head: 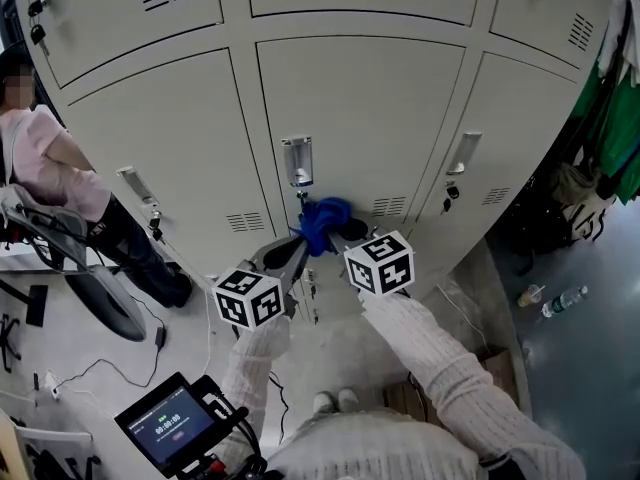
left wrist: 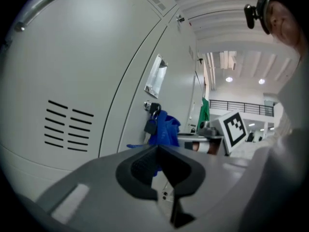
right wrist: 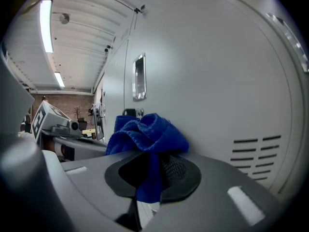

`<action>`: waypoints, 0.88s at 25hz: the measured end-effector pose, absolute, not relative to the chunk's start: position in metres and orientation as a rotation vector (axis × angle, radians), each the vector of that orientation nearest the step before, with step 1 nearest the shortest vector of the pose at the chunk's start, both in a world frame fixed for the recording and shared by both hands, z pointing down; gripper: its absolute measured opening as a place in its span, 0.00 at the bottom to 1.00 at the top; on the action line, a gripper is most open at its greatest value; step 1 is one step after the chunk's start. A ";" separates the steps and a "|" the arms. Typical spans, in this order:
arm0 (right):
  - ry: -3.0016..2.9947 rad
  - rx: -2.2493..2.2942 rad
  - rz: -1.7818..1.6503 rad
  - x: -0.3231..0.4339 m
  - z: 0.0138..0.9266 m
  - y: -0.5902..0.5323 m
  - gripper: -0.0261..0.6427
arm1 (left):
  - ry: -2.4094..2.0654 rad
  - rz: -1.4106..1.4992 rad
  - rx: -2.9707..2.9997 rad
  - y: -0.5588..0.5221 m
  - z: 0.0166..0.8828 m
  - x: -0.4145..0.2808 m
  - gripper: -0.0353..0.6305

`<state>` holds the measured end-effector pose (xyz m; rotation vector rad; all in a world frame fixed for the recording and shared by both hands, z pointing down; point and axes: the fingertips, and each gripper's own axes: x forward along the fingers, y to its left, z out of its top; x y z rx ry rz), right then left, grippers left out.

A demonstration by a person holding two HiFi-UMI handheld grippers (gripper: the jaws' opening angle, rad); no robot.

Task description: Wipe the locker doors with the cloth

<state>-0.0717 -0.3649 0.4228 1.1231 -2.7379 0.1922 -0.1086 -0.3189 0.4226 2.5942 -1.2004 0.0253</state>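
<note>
Holding the blue cloth (right wrist: 147, 129) pinched tight in our right gripper (right wrist: 153, 170), we have it at centre frame against the middle locker door (head: 360, 108), beside the padlock (left wrist: 150, 125). Our left gripper (left wrist: 161, 166) is closed and empty. Wiping looks just begun; next we need firm sweeps across the panel.

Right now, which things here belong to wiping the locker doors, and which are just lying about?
For the job: blue cloth, clamped in the right gripper's jaws; locker doors.

Lying about: plastic bottle on the floor; green garments hanging at the right; cable on the floor.
</note>
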 end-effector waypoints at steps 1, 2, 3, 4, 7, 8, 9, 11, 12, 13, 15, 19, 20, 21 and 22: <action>-2.715 1.127 0.233 -0.070 0.434 -0.366 0.11 | -1.188 0.040 2.589 -0.319 0.427 -0.106 0.06; -2.699 1.132 0.275 -0.068 0.443 -0.366 0.11 | -1.178 0.057 2.585 -0.319 0.432 -0.103 0.06; -2.690 1.137 0.309 -0.066 0.449 -0.366 0.11 | -1.171 0.070 2.581 -0.319 0.435 -0.100 0.06; -2.685 1.142 0.333 -0.066 0.453 -0.366 0.11 | -1.166 0.076 2.579 -0.319 0.437 -0.099 0.06; -2.678 1.142 0.339 -0.065 0.455 -0.366 0.11 | -1.166 0.075 2.572 -0.320 0.439 -0.096 0.06; -2.675 1.139 0.335 -0.065 0.455 -0.367 0.11 | -1.169 0.074 2.571 -0.320 0.439 -0.095 0.06; -2.674 1.138 0.336 -0.065 0.455 -0.367 0.11 | -1.172 0.075 2.572 -0.320 0.439 -0.095 0.06; -2.672 1.138 0.349 -0.065 0.454 -0.367 0.11 | -1.175 0.074 2.571 -0.320 0.439 -0.093 0.06; -2.671 1.141 0.353 -0.064 0.454 -0.366 0.11 | -1.175 0.070 2.569 -0.319 0.439 -0.093 0.06; -2.669 1.143 0.351 -0.064 0.454 -0.365 0.12 | -1.173 0.066 2.566 -0.318 0.439 -0.093 0.06; -2.665 1.147 0.337 -0.062 0.452 -0.363 0.12 | -1.168 0.068 2.568 -0.316 0.438 -0.092 0.06; -2.676 1.153 0.302 -0.057 0.441 -0.357 0.11 | -1.152 0.070 2.598 -0.312 0.428 -0.087 0.06; -2.683 1.157 0.287 -0.055 0.436 -0.356 0.11 | -1.147 0.061 2.608 -0.310 0.423 -0.084 0.06; -2.691 1.162 0.273 -0.053 0.429 -0.354 0.11 | -1.145 0.048 2.621 -0.309 0.416 -0.081 0.06; -2.702 1.167 0.258 -0.050 0.421 -0.352 0.11 | -1.146 0.030 2.636 -0.307 0.409 -0.078 0.06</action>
